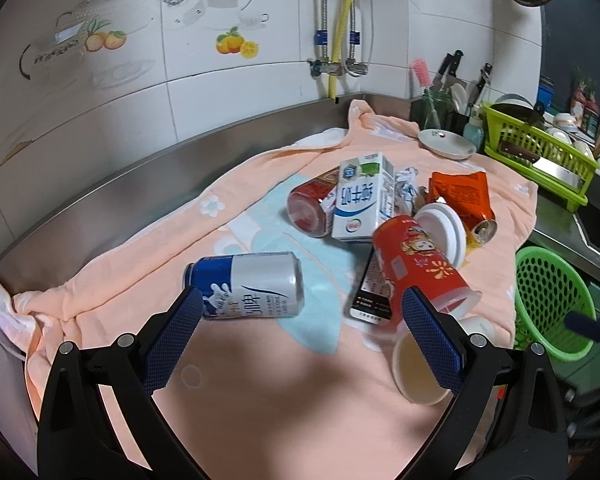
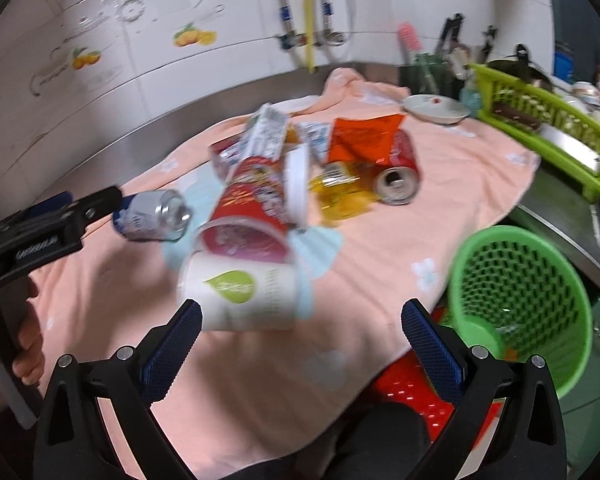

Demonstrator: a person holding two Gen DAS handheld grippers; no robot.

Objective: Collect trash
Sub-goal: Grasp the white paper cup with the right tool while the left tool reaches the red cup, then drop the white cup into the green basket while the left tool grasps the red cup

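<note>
Tiled kitchen walls back a steel table draped with a peach towel [image 1: 260, 420]. Trash lies heaped near the table's far edge, none collected yet. Left tool [image 1: 302, 300] hangs wide apart over a blue-and-white can [image 1: 252, 286]; right tool [image 2: 302, 312], also spread, frames a paper cup [image 2: 244, 292]. Next likely: close, lift, carry to the green basket [image 2: 520, 300] off the right edge.

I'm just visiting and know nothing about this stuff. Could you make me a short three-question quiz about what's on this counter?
1. True or false: the blue and white can stands upright on the towel.
2. Which is nearest the right gripper? A) white paper cup B) milk carton C) plate
3. What colour is the empty round basket beside the counter?

Key: 1 false, it lies on its side; 2 A; 3 green.
</note>
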